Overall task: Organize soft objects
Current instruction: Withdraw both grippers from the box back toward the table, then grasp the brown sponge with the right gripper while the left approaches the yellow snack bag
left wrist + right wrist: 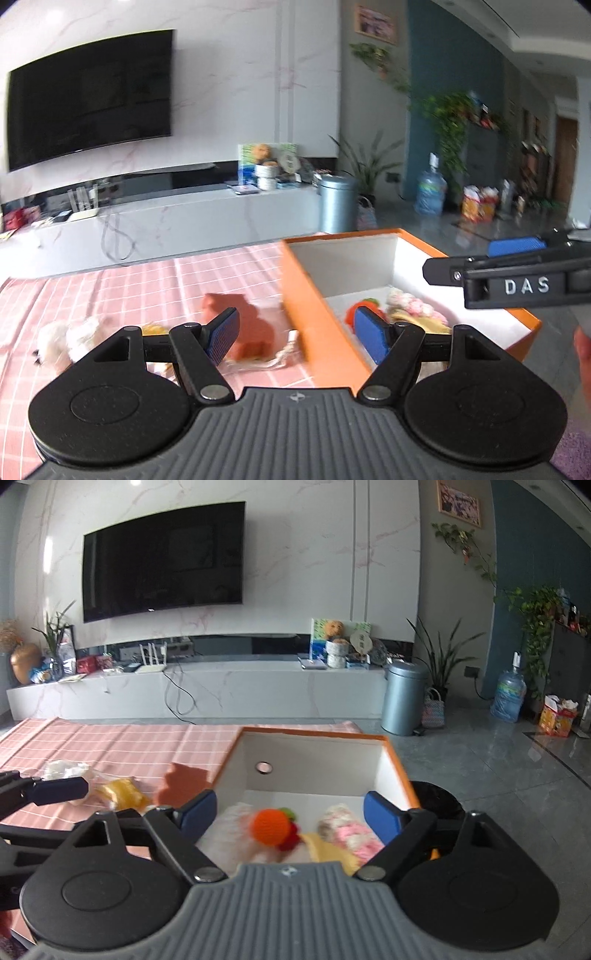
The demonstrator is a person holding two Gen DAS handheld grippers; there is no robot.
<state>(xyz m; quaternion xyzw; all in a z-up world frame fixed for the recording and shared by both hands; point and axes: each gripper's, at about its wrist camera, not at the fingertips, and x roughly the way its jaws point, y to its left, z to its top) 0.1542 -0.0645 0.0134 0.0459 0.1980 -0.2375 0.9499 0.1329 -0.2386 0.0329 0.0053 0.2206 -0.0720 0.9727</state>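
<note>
Both tongs, left (pixel 297 334) and right (pixel 290 814), gape empty. In the orange box (pixel 400 771) I count three soft toys: an orange knitted ball (pixel 269 825), a pink-white roll (pixel 349 830) and a yellow piece (pixel 325 849). At nine o'clock on the pink counter (pixel 110 742) lie three more: white fluff (pixel 72 338), a yellow one (pixel 123 794) and a rust-red one (pixel 245 317). They look light and squashy; I'd pinch mid-body.

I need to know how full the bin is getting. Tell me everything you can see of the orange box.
The orange box is a lidless, rectangular carton, seemingly cardboard: orange outside and on the rim, white inside, with a round hole in its far wall. It stands upright on the pink checked cloth, at its right end. Several soft toys lie on its floor; much space remains. No gripper touches it.
</note>
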